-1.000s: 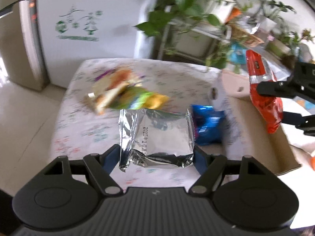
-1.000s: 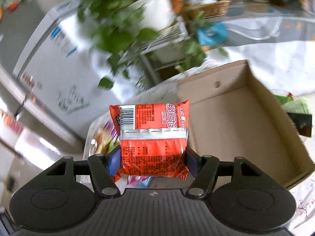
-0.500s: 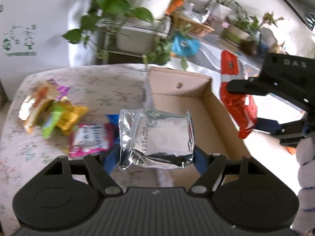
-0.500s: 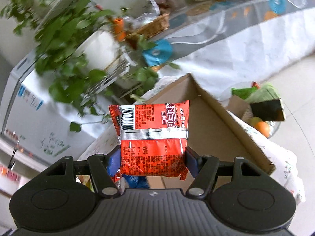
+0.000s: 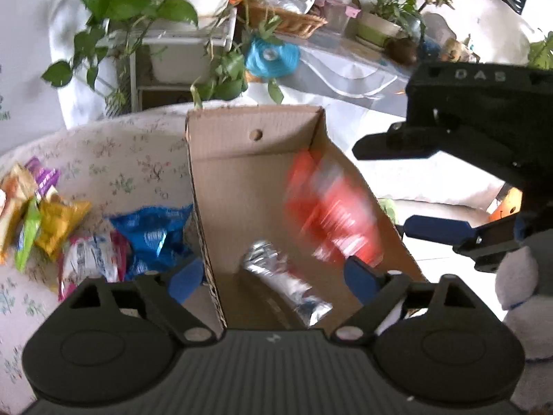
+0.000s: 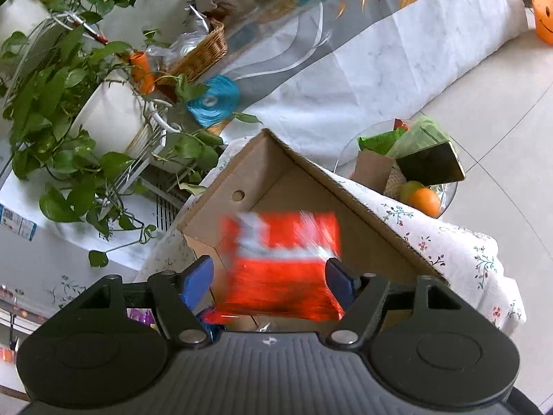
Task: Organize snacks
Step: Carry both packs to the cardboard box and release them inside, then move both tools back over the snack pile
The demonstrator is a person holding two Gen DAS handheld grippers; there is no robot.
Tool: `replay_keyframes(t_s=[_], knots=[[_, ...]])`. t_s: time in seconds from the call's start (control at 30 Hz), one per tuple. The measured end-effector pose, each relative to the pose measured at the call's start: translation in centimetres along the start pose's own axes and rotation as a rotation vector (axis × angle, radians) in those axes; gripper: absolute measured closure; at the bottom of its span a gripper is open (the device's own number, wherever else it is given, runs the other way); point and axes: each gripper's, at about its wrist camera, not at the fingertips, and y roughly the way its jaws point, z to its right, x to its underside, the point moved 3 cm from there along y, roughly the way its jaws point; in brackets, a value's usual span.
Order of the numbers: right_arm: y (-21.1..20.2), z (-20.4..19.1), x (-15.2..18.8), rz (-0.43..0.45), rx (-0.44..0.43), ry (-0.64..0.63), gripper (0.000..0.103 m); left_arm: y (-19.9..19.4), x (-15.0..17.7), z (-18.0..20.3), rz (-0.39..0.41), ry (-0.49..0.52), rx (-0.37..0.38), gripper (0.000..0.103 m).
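An open cardboard box [image 5: 249, 169] stands on the flowered table. A silver foil packet [image 5: 287, 283] lies inside it near the front. A red snack packet [image 5: 331, 211] is blurred in mid-fall over the box; it also shows in the right wrist view [image 6: 280, 266]. My left gripper [image 5: 273, 276] is open and empty above the box's near end. My right gripper [image 6: 269, 276] is open above the box, and shows from the side in the left wrist view [image 5: 408, 186]. A pile of snack packets [image 5: 86, 235] lies left of the box.
The flowered tablecloth [image 5: 114, 159] covers the table left of the box. Potted plants [image 5: 138, 7] and a wicker basket [image 5: 287, 17] stand behind. A glass side table with fruit [image 6: 421, 197] stands beyond the table's right edge over tiled floor.
Both grippers have opened. The silver packet has dropped into the box and the red packet is falling into it. Both grippers have moved over the box.
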Motion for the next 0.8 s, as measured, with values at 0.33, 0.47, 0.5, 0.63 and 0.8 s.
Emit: replay_keyframes(t_s=[0.33, 0.47, 0.5, 0.63, 0.8], knots=[[0.2, -1.0, 0.4, -0.017, -0.046, -0.034, 0.018, -1.5, -1.4, -5.9, 0.008, -0.102, -0.044, 0.007], [0.4, -1.8, 0.7, -0.028, -0.064, -0.072, 0.017, -2.3, -1.6, -9.1, 0.015, -0.133, -0.08, 0.007], [0.4, -2.1, 0.8, -0.03, -0.069, -0.083, 0.017, -2.5, -1.6, -10.0, 0.016, -0.149, -0.083, 0.007], [0.7, -3.1, 1.3, -0.038, -0.087, -0.132, 0.016, -3.4, -1.8, -13.1, 0.026, -0.182, -0.113, 0.007], [1.1, -4.7, 2.2, -0.051, -0.107, -0.209, 0.015, -4.2, -2.1, -17.5, 0.036, -0.213, -0.178, 0.005]])
